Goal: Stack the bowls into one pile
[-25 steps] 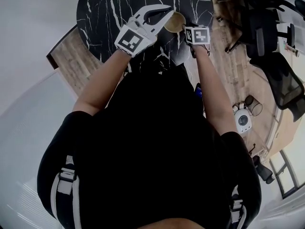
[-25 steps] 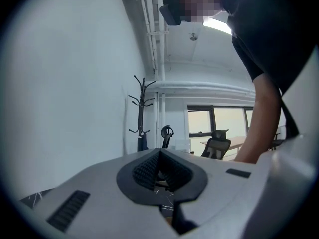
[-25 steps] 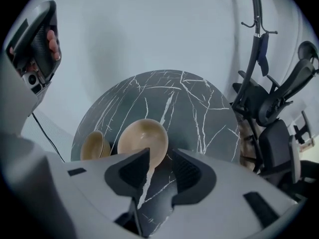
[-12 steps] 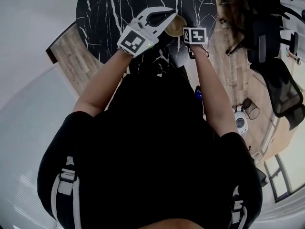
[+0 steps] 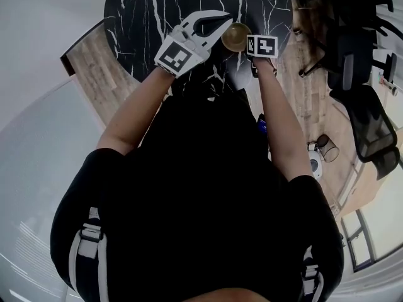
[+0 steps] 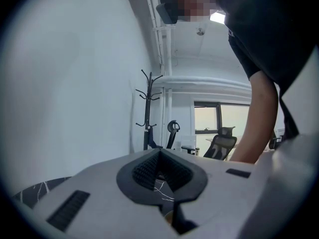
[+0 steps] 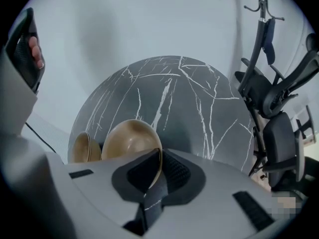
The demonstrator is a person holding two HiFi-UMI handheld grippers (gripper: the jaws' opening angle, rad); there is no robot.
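Right gripper (image 7: 159, 159), jaws just closing, pinches the rim of a tan bowl (image 7: 128, 139) (left gripper (image 6: 160, 156) jaws together, empty).

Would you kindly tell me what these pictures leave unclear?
Round tan bowl: lower part, right gripper view, behind the right gripper, whose jaws have just been closing on its rim.
Second tan bowl: lower part, likewise; unseen in head view.
Black marble table: left gripper view, mere sliver beside the left gripper.
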